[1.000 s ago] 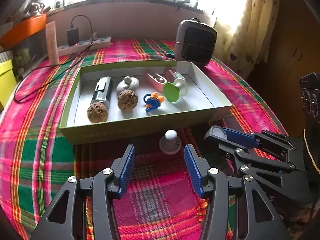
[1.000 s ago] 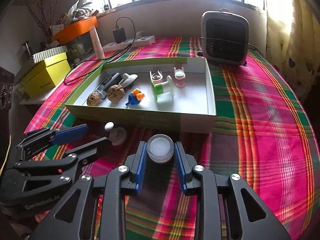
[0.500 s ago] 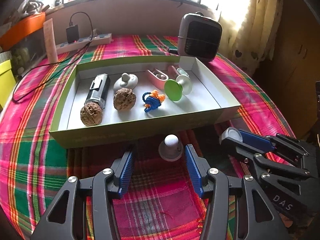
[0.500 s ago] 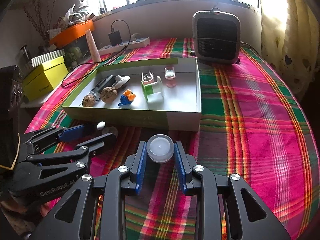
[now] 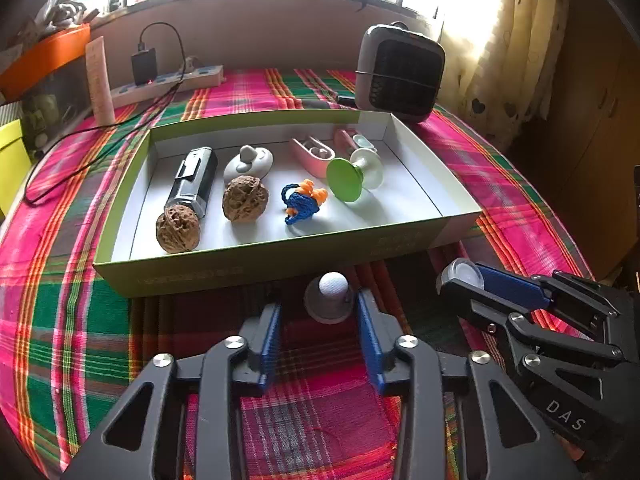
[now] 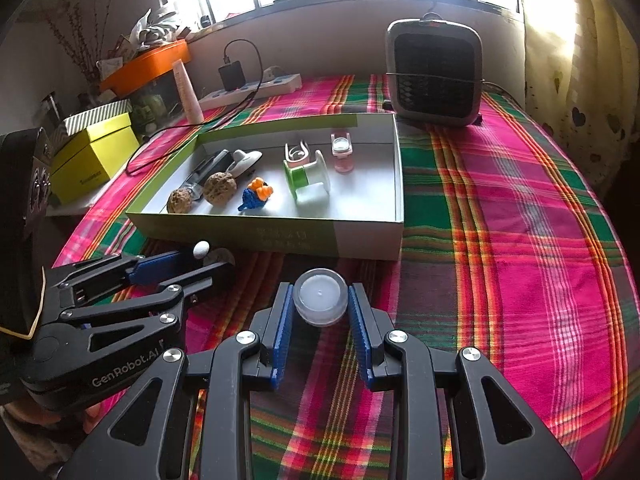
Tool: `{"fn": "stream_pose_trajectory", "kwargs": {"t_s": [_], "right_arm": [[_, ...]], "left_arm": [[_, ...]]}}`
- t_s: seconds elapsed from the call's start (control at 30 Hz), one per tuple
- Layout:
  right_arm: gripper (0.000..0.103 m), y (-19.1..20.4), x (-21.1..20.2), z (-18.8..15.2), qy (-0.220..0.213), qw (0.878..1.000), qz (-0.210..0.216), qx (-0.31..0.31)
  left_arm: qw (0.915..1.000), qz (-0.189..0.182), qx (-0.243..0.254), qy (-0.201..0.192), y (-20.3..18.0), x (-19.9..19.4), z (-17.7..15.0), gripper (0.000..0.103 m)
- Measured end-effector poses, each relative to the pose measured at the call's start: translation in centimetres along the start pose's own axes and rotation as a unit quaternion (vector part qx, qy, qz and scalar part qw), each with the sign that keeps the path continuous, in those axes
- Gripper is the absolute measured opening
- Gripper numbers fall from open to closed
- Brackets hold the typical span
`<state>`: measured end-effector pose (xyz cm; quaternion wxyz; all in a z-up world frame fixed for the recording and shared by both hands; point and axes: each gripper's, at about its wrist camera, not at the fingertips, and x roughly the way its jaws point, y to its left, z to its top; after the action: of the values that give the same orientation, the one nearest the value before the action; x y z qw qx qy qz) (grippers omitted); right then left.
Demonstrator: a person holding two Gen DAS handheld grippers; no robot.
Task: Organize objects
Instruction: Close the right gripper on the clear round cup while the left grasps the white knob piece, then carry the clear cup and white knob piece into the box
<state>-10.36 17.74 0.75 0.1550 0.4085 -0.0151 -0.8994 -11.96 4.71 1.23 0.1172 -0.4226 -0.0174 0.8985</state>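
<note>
A small grey disc with a white round knob (image 5: 329,297) sits on the plaid cloth just in front of the green box (image 5: 240,270). My left gripper (image 5: 318,312) straddles it, jaws closing. The right pad (image 5: 365,320) is at the disc's edge and the left pad (image 5: 272,328) still stands apart. My right gripper (image 6: 320,306) is shut on a small clear round jar (image 6: 320,300), held above the cloth. In the left wrist view the jar (image 5: 460,272) shows at the right gripper's tips (image 5: 464,286). In the right wrist view the knob (image 6: 201,247) peeks over the left gripper (image 6: 200,260).
The box (image 6: 280,236) holds two walnuts (image 5: 244,199), a dark lighter-like case (image 5: 192,184), a white knob disc (image 5: 248,162), a blue-orange knot toy (image 5: 303,198), a green spool (image 5: 352,172) and pink holders (image 5: 312,152). A heater (image 5: 400,68), power strip (image 5: 168,84) and yellow box (image 6: 92,156) stand behind.
The left gripper crept forward around the knobbed disc and its jaws narrowed. The right gripper kept still with the jar.
</note>
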Motion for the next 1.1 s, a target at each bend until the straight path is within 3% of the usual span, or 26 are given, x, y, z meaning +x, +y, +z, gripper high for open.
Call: {"fn": "stream_pose_trajectory", "kwargs": {"t_s": [0.17, 1.1], "right_arm": [[0.029, 0.1, 0.0, 0.0, 0.001, 1.0, -0.001, -0.001], [0.029, 0.7, -0.2, -0.1, -0.001, 1.0, 0.0, -0.01]], "left_arm": [[1.0, 0.0, -0.005, -0.003, 0.2, -0.2, 0.0, 0.024], [0.9998, 0.002, -0.002, -0.022, -0.2, -1.4, -0.3, 0.024]]}}
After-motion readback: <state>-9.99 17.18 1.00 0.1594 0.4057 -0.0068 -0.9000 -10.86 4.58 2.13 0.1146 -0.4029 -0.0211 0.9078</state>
